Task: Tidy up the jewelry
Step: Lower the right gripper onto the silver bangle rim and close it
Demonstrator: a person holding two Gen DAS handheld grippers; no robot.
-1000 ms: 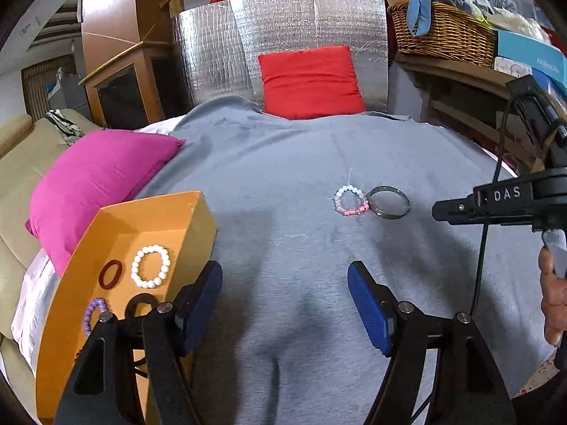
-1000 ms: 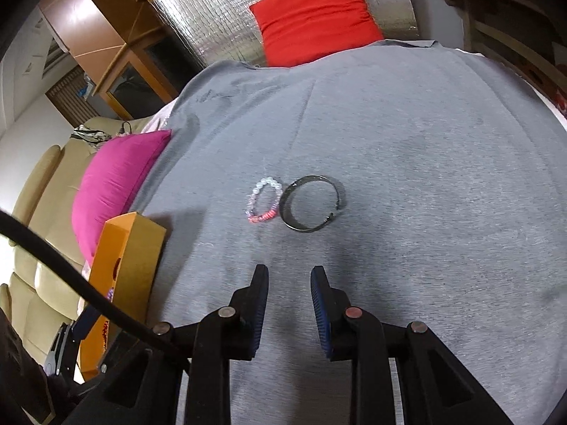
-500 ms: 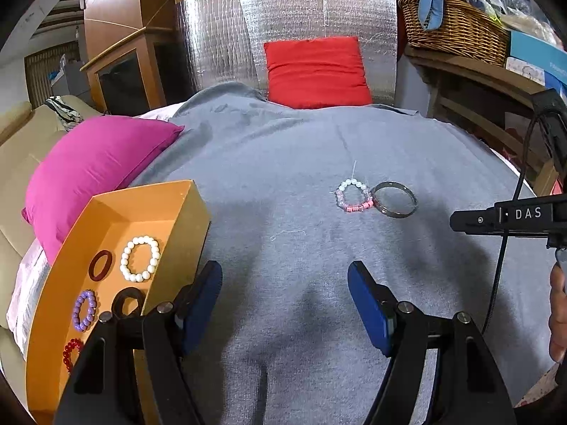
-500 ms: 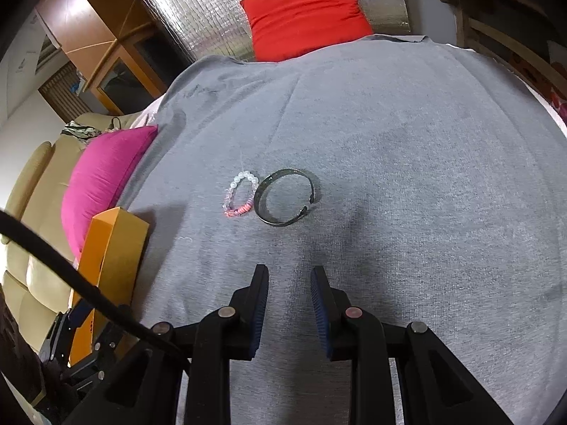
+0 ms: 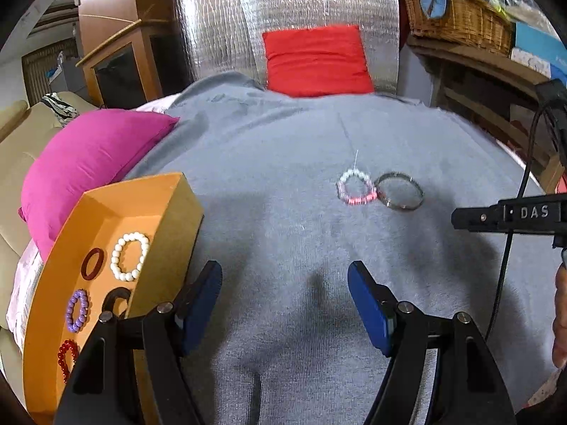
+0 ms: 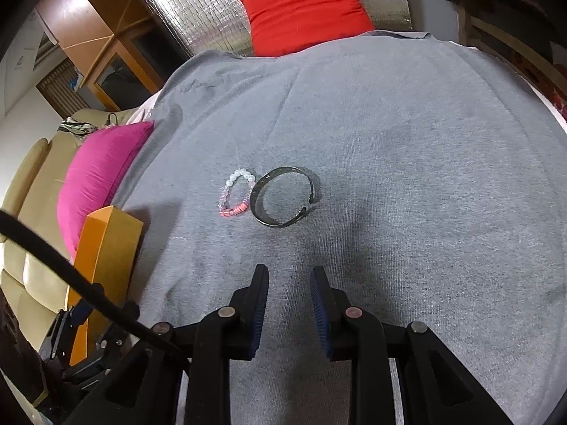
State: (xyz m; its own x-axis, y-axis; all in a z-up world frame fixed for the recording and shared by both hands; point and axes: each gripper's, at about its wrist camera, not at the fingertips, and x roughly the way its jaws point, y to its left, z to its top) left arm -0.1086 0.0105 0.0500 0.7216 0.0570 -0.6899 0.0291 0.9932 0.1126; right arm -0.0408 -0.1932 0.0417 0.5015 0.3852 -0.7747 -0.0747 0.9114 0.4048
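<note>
A white and pink bead bracelet [image 5: 356,188] and a dark metal bangle [image 5: 399,191] lie side by side, touching, on the grey cloth [image 5: 283,212]; both show in the right wrist view, bracelet [image 6: 236,194] and bangle [image 6: 283,196]. An orange tray [image 5: 177,219] at the left holds a white bead bracelet [image 5: 129,256], a dark red ring [image 5: 93,264], a purple bracelet [image 5: 77,310], a red bracelet [image 5: 67,356] and a black ring [image 5: 115,299]. My left gripper [image 5: 284,304] is open and empty beside the tray. My right gripper [image 6: 288,308] is narrowly open and empty, short of the bangle.
A pink cushion [image 5: 88,163] lies behind the tray, on the cloth's left edge. A red cushion [image 5: 315,60] leans on a silver foil panel [image 5: 283,17] at the back. A wicker basket [image 5: 457,17] stands on wooden shelves at the right. A beige sofa [image 6: 32,248] is at the left.
The left wrist view has drawn back and tilted, showing more of the tray's contents. My right gripper has shifted slightly over the cloth. Both jaw gaps are unchanged.
</note>
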